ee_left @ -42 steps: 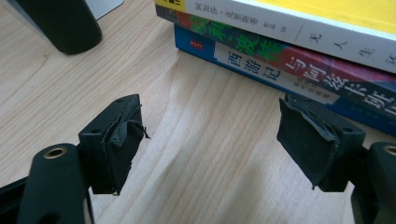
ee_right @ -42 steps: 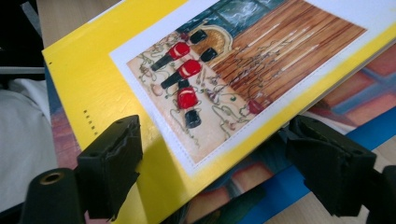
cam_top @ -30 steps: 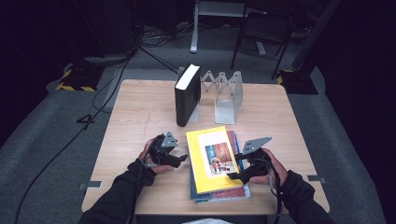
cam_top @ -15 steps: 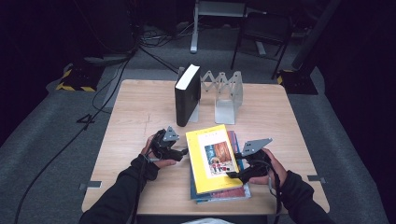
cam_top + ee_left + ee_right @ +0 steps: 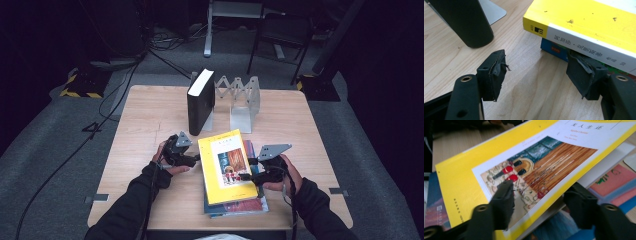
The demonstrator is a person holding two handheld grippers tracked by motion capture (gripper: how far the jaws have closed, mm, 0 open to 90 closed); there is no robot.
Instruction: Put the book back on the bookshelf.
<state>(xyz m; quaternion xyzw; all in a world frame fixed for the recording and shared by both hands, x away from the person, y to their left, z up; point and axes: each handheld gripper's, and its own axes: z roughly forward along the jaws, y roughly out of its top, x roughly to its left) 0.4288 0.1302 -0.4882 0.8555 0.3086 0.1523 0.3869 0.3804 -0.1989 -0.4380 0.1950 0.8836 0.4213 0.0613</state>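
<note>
A yellow book (image 5: 225,165) lies askew on top of a small stack of books (image 5: 235,206) near the table's front edge. My right gripper (image 5: 248,176) is shut on its right edge. In the right gripper view one jaw rests on the yellow book's cover (image 5: 524,165) and the other sits under its pages, with that edge raised off a pink book (image 5: 616,180). My left gripper (image 5: 195,159) is open at the book's left side. In the left gripper view its gap (image 5: 539,72) holds only bare table, and one jaw sits under the yellow book's spine (image 5: 586,37), beside a blue book (image 5: 551,47).
A thick black book (image 5: 200,102) stands upright behind the stack, leaning in a metal accordion book rack (image 5: 245,97). The black book's lower end (image 5: 466,22) and the rack's base plate (image 5: 492,8) are near my left gripper. Bare wooden table (image 5: 145,125) stretches to the left and right.
My left gripper has moved right, closer to the yellow book's spine. The right gripper and the book have barely shifted.
</note>
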